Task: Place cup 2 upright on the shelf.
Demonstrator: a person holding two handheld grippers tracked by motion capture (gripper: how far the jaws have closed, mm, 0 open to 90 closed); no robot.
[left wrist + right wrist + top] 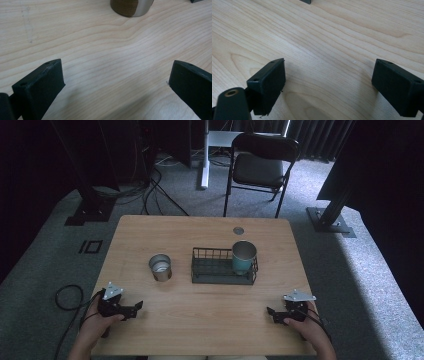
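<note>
A steel cup (160, 267) stands upright on the wooden table (205, 320), left of centre; its base (131, 7) shows at the top of the left gripper view. A teal cup (243, 257) with a steel rim stands in the right end of a black wire basket (220, 267). My left gripper (136, 308) rests low at the table's near left, open, with only bare wood between its jaws (116, 77). My right gripper (271, 313) rests at the near right, open too, over bare wood (329, 75).
A round grommet (238, 230) sits in the table's far edge. Beyond the table stand a black folding chair (260, 167) and a white desk leg (204, 155). Cables (67, 297) trail on the carpet at the left.
</note>
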